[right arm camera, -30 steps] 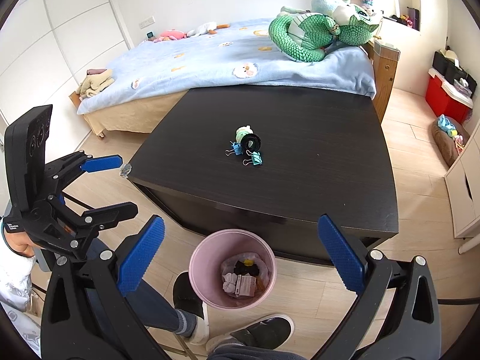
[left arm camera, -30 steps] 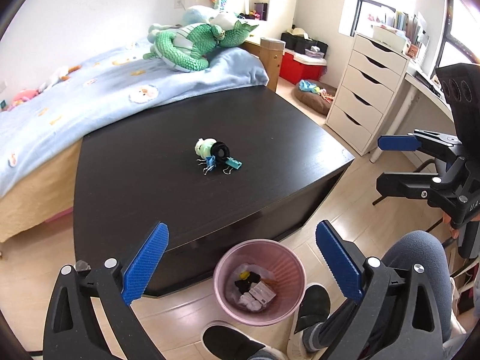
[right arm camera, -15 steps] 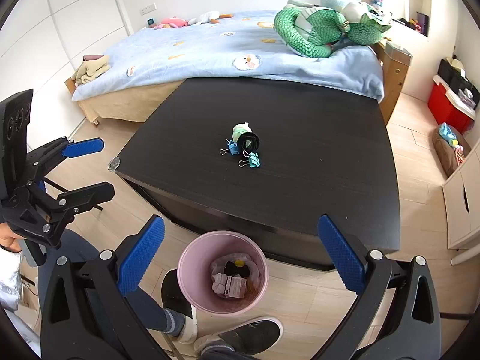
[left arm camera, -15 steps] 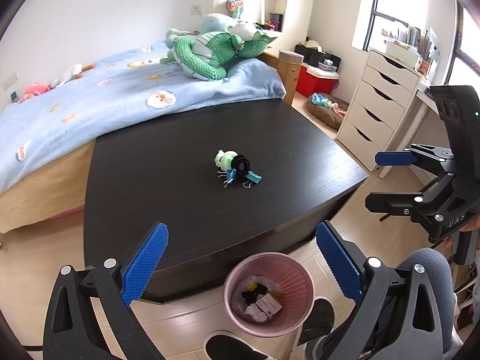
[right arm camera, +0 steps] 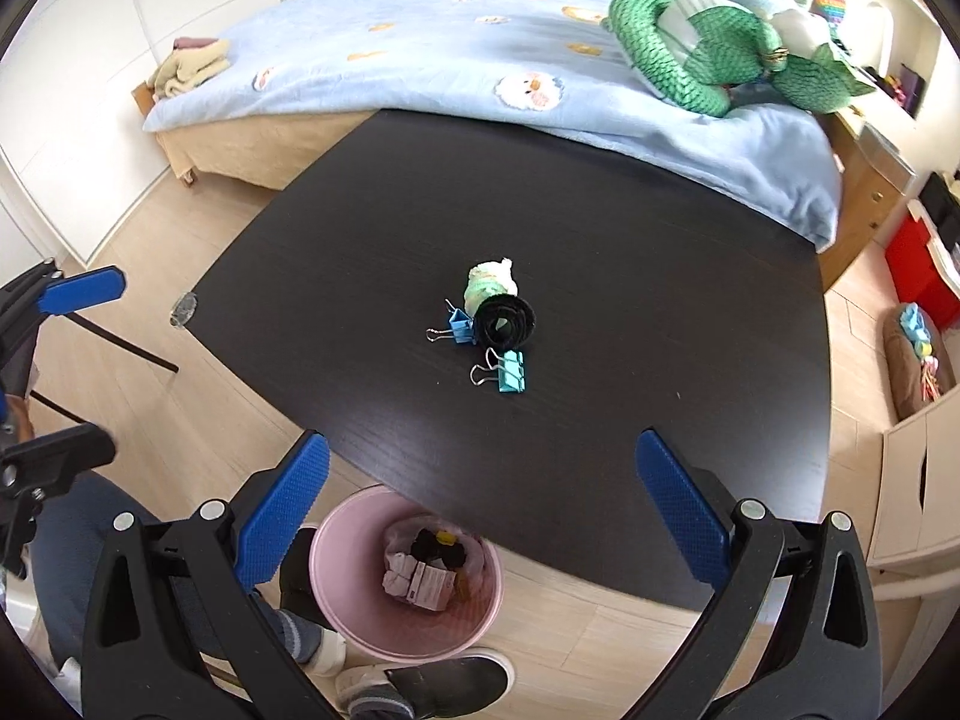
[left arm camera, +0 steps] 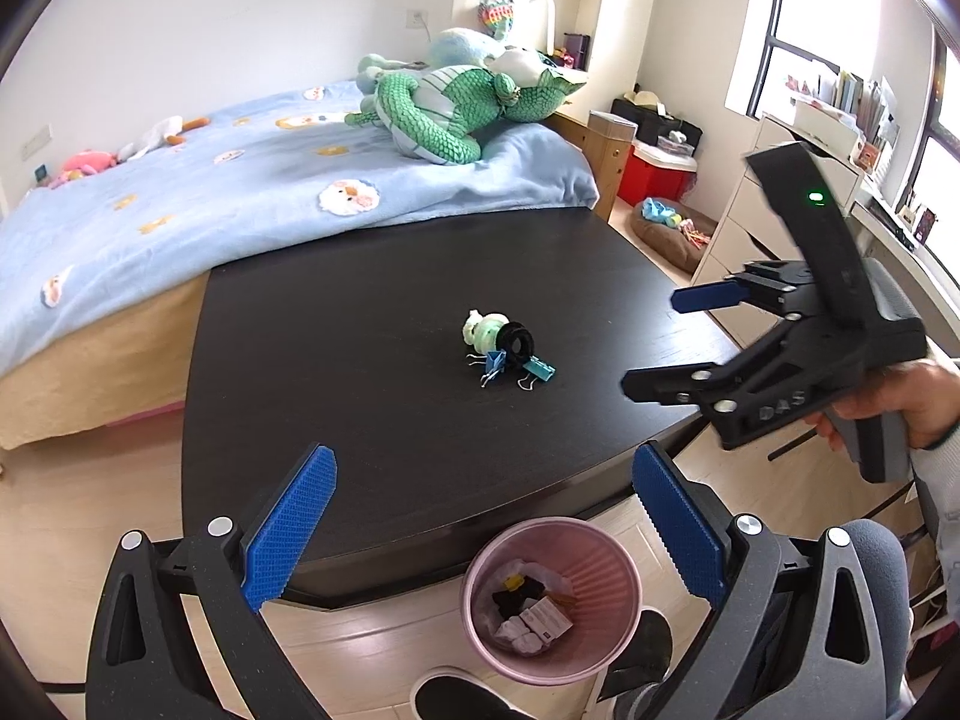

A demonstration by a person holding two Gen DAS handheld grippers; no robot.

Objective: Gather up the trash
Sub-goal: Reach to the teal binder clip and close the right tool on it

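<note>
A crumpled pale green wad (left arm camera: 485,329) (right arm camera: 491,284) lies mid-table on the black table (left arm camera: 360,300) (right arm camera: 600,240), beside a black tape roll (left arm camera: 517,345) (right arm camera: 505,320), a blue binder clip (left arm camera: 493,363) (right arm camera: 457,326) and a teal binder clip (left arm camera: 538,369) (right arm camera: 511,371). A pink bin (left arm camera: 552,597) (right arm camera: 408,576) with scraps inside stands on the floor at the table's near edge. My left gripper (left arm camera: 480,525) is open above the near edge. My right gripper (right arm camera: 480,510) is open too; in the left wrist view the right gripper (left arm camera: 684,342) hangs over the table's right corner.
A bed (left arm camera: 180,192) with a blue blanket and a green plush toy (left arm camera: 444,114) borders the table's far side. White drawers (left arm camera: 780,210) and a red box (left arm camera: 657,177) stand at the right. The person's feet (right arm camera: 420,681) and knees sit by the bin.
Both grippers have moved forward toward the table and the clutter; the right gripper has swung in over the table's right corner. The jaws have stayed open.
</note>
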